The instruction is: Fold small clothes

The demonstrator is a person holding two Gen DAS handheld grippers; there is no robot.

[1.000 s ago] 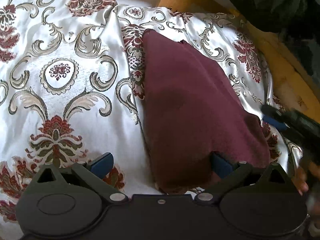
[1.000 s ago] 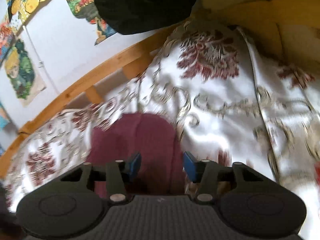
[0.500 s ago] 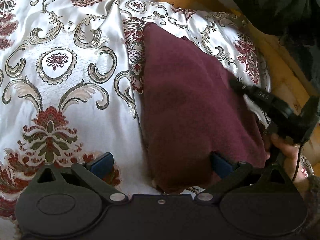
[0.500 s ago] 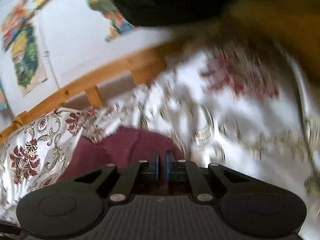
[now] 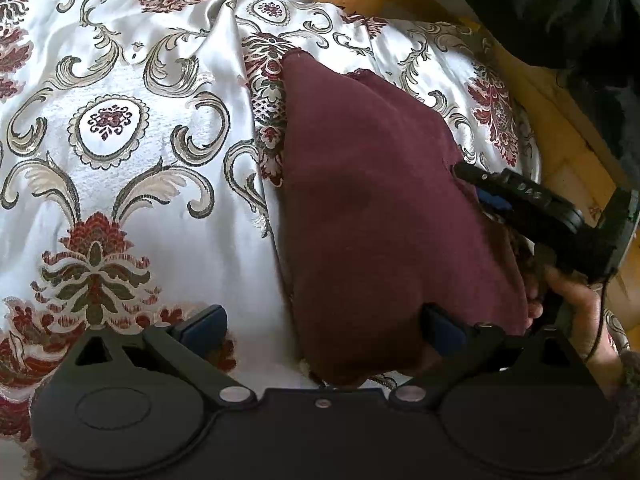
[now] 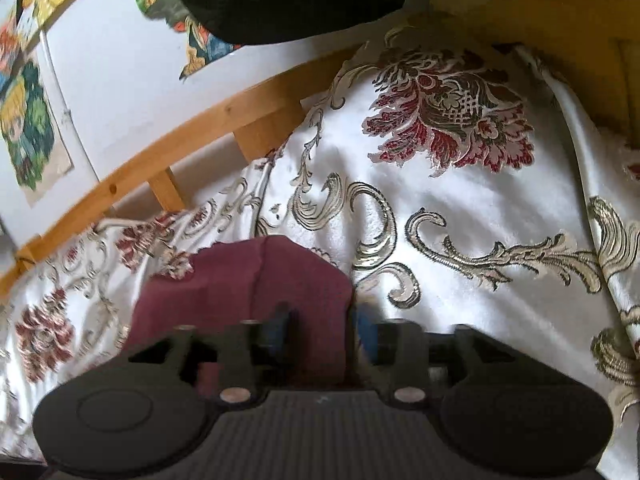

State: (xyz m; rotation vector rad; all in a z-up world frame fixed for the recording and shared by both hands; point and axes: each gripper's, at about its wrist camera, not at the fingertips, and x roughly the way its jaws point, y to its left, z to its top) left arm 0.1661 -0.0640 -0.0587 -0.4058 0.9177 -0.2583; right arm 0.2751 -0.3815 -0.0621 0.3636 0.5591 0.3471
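Observation:
A maroon cloth point(image 5: 372, 216) lies folded on the patterned white bedspread point(image 5: 120, 208), narrowing toward its far end. My left gripper point(image 5: 322, 328) is open wide, and the cloth's near corner sits between its fingers, against the right pad point(image 5: 440, 330). My right gripper point(image 5: 476, 184), held by a hand point(image 5: 576, 304), is at the cloth's right edge. In the right wrist view the right gripper point(image 6: 322, 328) has its jaws opening. The maroon cloth point(image 6: 248, 280) lies between them and the pads stand apart.
A wooden bed frame point(image 6: 160, 148) runs along the far side of the bedspread point(image 6: 460, 220), with a white wall and colourful posters point(image 6: 28, 128) behind. The person's dark clothing point(image 5: 560, 12) fills the top right. Wood point(image 5: 572, 148) shows past the bedspread's right edge.
The right gripper came in from the right onto the cloth's right edge. It shut half a second ago and its jaws have since parted. The left gripper kept still.

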